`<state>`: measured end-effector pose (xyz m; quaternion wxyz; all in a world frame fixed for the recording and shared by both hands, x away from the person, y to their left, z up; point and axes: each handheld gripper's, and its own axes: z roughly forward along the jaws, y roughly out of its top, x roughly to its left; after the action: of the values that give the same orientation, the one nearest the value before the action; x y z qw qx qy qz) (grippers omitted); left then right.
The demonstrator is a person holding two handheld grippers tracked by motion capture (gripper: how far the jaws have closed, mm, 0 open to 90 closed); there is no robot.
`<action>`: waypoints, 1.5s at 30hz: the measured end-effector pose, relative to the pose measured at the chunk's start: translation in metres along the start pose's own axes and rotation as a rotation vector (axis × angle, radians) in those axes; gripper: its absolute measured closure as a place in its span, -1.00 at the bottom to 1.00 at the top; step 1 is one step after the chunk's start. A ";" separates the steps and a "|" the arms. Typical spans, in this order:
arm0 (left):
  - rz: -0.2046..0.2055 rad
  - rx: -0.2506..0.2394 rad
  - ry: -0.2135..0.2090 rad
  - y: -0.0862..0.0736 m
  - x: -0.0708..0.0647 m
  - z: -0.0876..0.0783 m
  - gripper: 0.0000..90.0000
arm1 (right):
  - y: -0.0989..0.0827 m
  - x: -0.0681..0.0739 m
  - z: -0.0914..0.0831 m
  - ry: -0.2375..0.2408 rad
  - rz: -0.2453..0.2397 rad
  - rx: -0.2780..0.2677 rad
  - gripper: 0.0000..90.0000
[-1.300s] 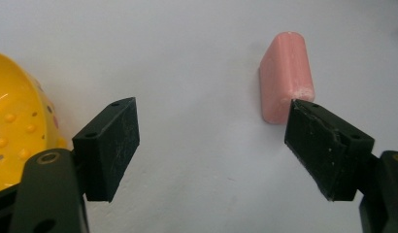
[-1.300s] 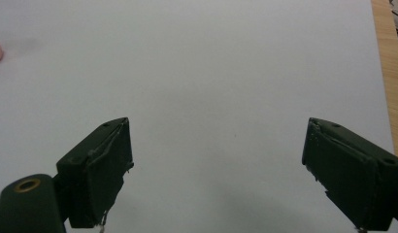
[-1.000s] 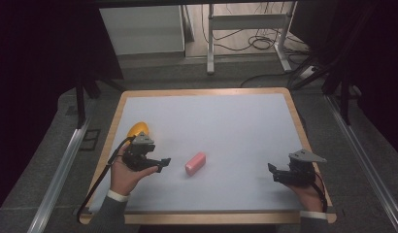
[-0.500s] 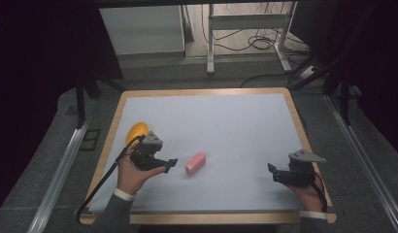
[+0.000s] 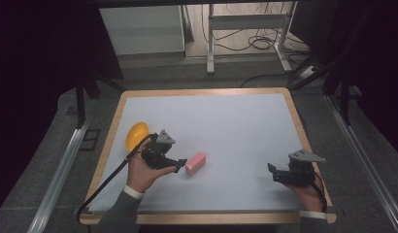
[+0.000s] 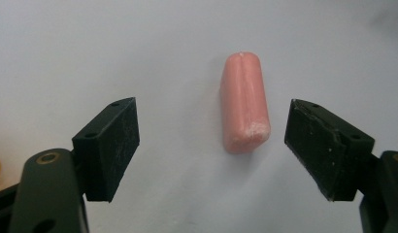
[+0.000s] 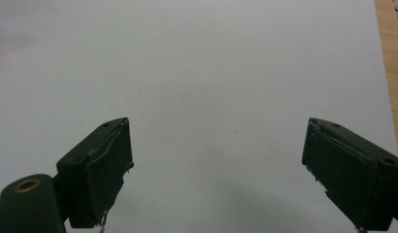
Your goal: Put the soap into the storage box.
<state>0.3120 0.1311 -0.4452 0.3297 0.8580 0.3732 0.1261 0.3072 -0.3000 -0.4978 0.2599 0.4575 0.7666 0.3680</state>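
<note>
Both grippers had jaws apart; left gripper [image 5: 180, 166] stood just beside pink block [image 5: 195, 163], right gripper [image 5: 272, 172] well apart.

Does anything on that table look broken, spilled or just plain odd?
Nothing spilled. The pink sausage-shaped piece has a scuffed, whitish near end, and the left tongs' black pads look scratched. The yellow object lies undisturbed.

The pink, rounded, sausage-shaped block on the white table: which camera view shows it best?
The left gripper view shows the pink, rounded, sausage-shaped block best: close, sharp and whole, lying between the open jaws of the left gripper. In the high view it is a small pink shape just ahead of that gripper. The right gripper view catches a pink sliver at its left edge.
</note>
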 end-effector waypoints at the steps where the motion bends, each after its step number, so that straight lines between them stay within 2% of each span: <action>1: 0.005 0.004 0.001 0.001 -0.001 0.001 -0.54 | 0.000 0.000 0.000 0.000 -0.003 0.002 -0.77; 3: 0.009 0.011 -0.003 0.004 -0.004 0.005 -0.53 | 0.000 0.000 0.001 -0.001 -0.002 0.001 -0.77; 6: -0.012 0.025 -0.006 0.005 -0.004 0.011 -0.53 | 0.000 0.001 0.001 -0.001 -0.003 0.002 -0.77; 11: -0.016 0.043 -0.011 0.006 -0.004 0.018 -0.52 | -0.001 0.000 0.002 -0.001 -0.001 0.007 -0.77; 13: -0.004 0.064 -0.006 0.008 -0.007 0.023 -0.51 | -0.001 0.000 0.002 -0.001 -0.002 0.009 -0.77; 16: 0.015 0.067 -0.007 0.013 -0.014 0.024 -0.51 | -0.001 0.001 0.003 -0.001 -0.005 0.010 -0.77; 22: 0.020 0.082 -0.024 0.023 -0.023 0.034 -0.47 | 0.000 0.002 0.003 0.003 -0.010 0.012 -0.77; 36: -0.009 0.142 -0.041 0.021 -0.021 0.065 -0.33 | -0.001 0.003 0.005 0.001 -0.016 0.018 -0.77; 45: -0.025 0.176 -0.063 0.018 -0.020 0.083 -0.12 | -0.001 0.003 0.005 0.000 -0.016 0.019 -0.77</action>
<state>0.3470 0.0684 -0.4946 0.2662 0.8824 0.3831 0.0616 0.3092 -0.2961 -0.5020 0.2585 0.4540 0.7736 0.3585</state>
